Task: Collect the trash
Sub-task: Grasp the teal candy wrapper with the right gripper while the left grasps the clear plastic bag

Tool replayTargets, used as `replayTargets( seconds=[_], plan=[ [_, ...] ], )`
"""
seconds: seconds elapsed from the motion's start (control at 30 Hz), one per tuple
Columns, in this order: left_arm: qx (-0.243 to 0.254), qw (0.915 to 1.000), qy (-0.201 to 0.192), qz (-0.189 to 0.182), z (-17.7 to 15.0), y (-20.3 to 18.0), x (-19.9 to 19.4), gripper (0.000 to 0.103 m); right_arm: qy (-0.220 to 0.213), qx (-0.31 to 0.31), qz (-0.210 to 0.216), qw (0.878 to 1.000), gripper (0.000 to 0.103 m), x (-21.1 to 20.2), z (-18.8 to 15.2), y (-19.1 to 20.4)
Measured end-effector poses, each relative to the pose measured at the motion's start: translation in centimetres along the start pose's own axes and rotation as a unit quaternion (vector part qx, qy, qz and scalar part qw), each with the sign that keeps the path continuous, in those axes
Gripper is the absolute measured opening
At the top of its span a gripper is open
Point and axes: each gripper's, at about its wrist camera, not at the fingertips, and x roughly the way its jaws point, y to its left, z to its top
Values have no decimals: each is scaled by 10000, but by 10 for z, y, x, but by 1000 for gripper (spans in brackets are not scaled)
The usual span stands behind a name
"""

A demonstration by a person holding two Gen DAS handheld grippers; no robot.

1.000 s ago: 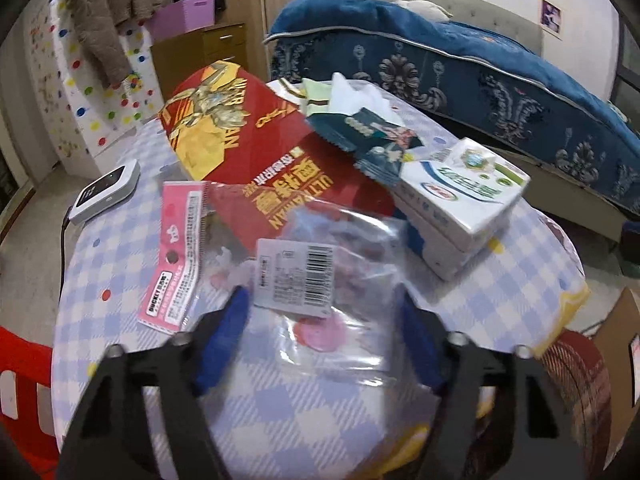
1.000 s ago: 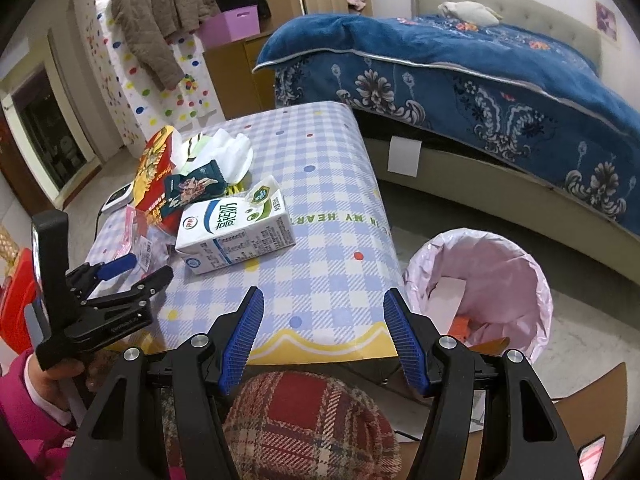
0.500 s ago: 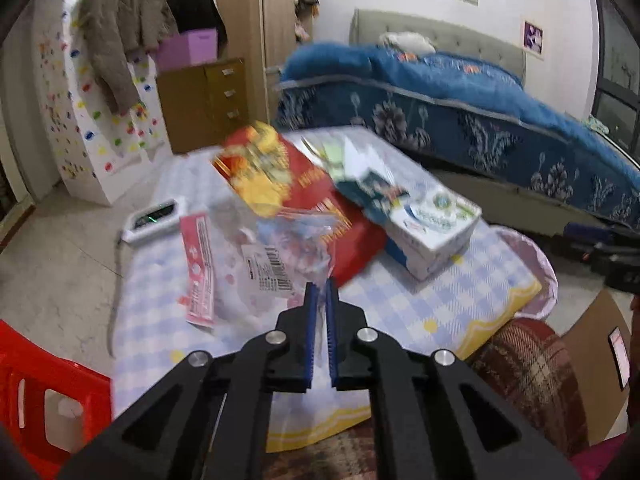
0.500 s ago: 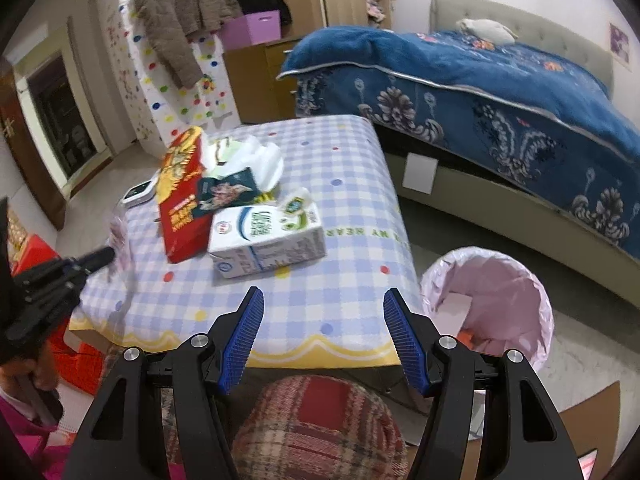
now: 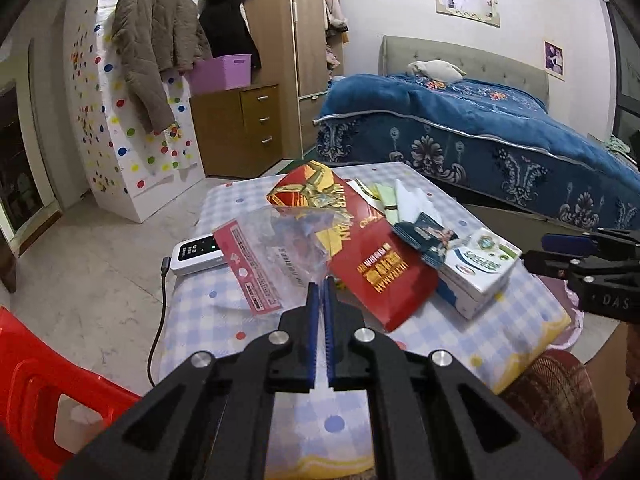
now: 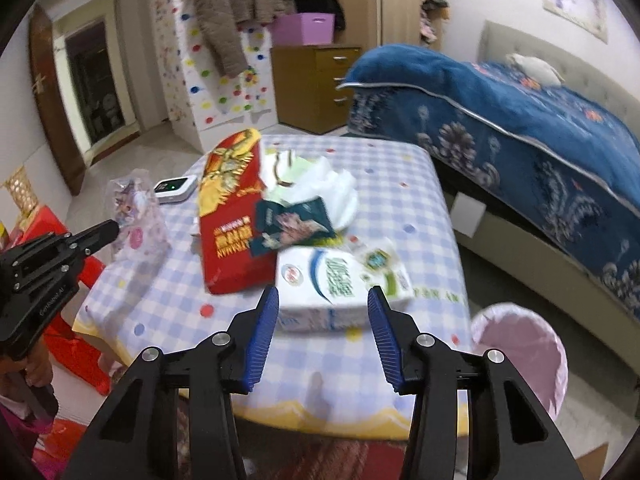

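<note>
Wrapper [image 5: 276, 256] in left claw [image 5: 319, 284], long axis pointing away.

"ULTRAMAN" on red packet [image 5: 376, 264], "DAS" on right tongs [image 5: 568, 250]

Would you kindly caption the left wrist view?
Left gripper shut on clear plastic wrapper, lifted above littered table.

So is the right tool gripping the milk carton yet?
No, the right tool is open, its tips on either side of the milk carton.
</note>
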Motion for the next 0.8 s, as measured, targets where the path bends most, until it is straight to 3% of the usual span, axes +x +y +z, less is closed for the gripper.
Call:
replayTargets(
  seconds=[0.13, 0.23, 0.33, 0.8],
  plan=[
    [-61, 10000, 0, -59, 1, 2, 8, 1, 84, -74, 114, 9999, 49, 22, 14, 12],
    [-47, 9999, 4, -120, -2, 1, 10, 1, 151, -111, 106, 9998, 59, 37, 21, 17],
    [-85, 9998, 42, -162, -5, 2, 11, 1, 257, -197, 58, 9995, 61, 53, 25, 23],
    [-138, 9997, 47, -178, -6, 3, 8, 1, 470, -662, -249, 9964, 55, 87, 26, 52]
  ],
)
